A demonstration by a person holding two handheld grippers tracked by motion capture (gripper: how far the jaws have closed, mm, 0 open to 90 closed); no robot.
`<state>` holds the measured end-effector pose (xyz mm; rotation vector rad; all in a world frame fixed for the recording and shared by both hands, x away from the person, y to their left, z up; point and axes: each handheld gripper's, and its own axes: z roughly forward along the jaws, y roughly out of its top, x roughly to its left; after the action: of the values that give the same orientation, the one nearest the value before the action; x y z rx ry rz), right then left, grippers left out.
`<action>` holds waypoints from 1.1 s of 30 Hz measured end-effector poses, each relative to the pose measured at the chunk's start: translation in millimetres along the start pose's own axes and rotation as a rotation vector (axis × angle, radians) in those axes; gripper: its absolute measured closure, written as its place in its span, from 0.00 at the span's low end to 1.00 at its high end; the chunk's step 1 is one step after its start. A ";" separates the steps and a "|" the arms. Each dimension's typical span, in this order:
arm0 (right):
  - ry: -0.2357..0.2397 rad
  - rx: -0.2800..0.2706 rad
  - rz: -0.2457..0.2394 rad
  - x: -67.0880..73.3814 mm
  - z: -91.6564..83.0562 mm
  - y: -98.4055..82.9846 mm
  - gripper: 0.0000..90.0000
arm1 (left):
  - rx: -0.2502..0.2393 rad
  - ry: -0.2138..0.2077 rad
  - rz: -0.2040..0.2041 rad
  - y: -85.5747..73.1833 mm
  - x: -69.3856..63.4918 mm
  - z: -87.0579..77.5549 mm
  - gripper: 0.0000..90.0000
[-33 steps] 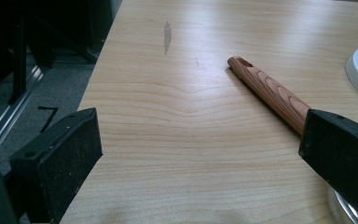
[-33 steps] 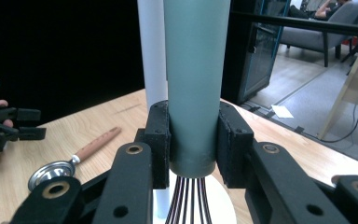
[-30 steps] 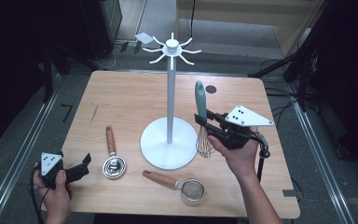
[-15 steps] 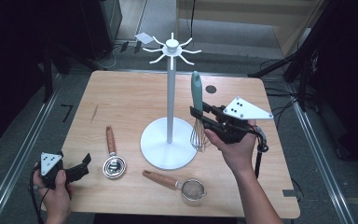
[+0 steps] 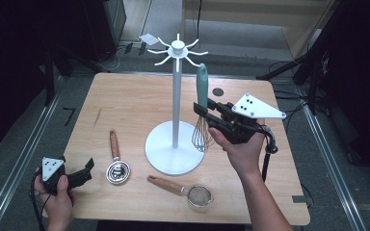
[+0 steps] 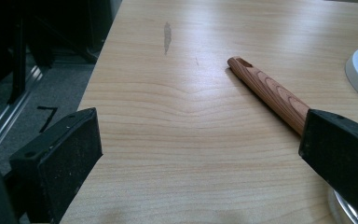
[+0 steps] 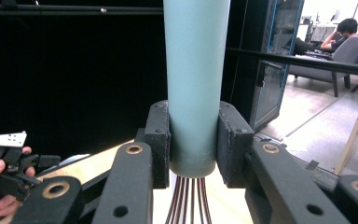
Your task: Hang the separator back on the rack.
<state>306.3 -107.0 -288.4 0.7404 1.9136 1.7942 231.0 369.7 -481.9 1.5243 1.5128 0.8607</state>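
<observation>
A high camera looks forward and down over the whole counter, while two cameras riding the hand-held grippers sit close, one skimming that same counter low from its left corner, the other level.

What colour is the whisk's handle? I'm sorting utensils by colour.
Pale teal; the whisk handle shows best in the right gripper view.

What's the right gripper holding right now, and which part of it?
The right gripper is shut on the whisk, clamping the bottom end of its pale green handle, just above the wires. The whisk hangs upright, wires down, beside the white stand.
</observation>
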 end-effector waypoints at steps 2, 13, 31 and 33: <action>0.008 -0.009 0.006 0.6 -0.9 2.6 0.79 | -0.001 0.001 0.000 0.0 0.0 0.0 0.00; 0.038 -0.045 -0.006 4.0 -5.7 6.7 0.79 | 0.001 0.002 0.002 0.0 -0.1 0.0 0.00; 0.055 -0.030 0.016 5.1 10.0 6.1 0.79 | 0.002 -0.001 -0.003 0.1 0.2 0.0 0.00; 0.057 -0.030 0.015 5.2 11.5 5.3 0.79 | 0.004 -0.002 -0.003 0.1 0.3 -0.2 0.00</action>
<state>310.0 -94.7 -283.8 0.7027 1.9176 1.8674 230.8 370.1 -481.7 1.5251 1.5160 0.8541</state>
